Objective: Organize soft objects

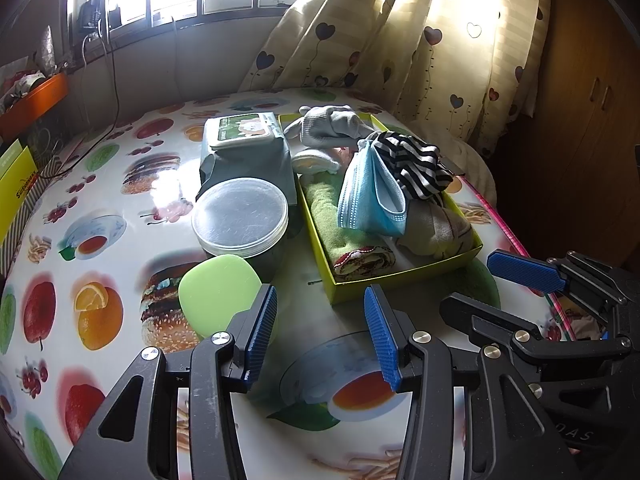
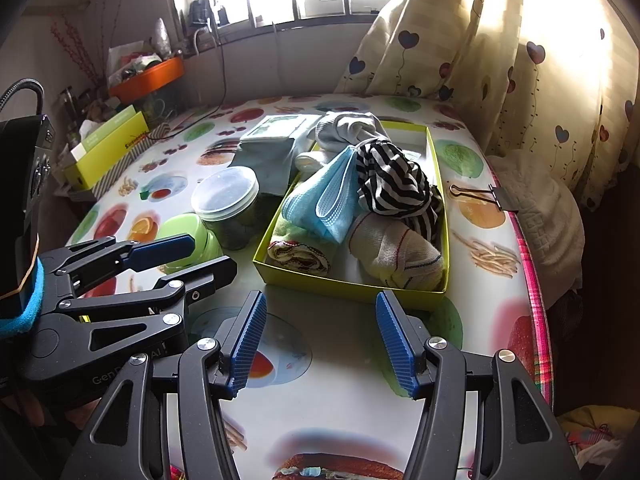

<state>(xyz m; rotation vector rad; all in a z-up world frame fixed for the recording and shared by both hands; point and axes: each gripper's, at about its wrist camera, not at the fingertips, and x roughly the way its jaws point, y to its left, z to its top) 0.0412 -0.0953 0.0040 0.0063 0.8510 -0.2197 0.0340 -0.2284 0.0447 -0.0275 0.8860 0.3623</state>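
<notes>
A yellow-green box (image 1: 404, 272) (image 2: 340, 286) on the table holds soft things: a blue face mask (image 1: 370, 196) (image 2: 324, 200), a black-and-white striped cloth (image 1: 412, 164) (image 2: 392, 178), grey-white socks (image 1: 328, 124) (image 2: 348, 126), a rolled green towel (image 1: 340, 232) (image 2: 296, 250) and a rolled cream cloth (image 1: 436, 228) (image 2: 396, 252). My left gripper (image 1: 320, 312) is open and empty, just short of the box's near edge. My right gripper (image 2: 320, 316) is open and empty, also just before the box. Each gripper shows in the other's view, the right one (image 1: 480, 284) and the left one (image 2: 208, 256).
Left of the box stand a clear-lidded jar (image 1: 240, 216) (image 2: 228, 200), a green soap-like lid (image 1: 218, 296) (image 2: 188, 236) and a wipes pack (image 1: 244, 144) (image 2: 272, 136). A binder clip (image 2: 484, 196) lies right of the box. A curtain (image 1: 400, 32) hangs behind. A yellow carton (image 2: 108, 148) sits far left.
</notes>
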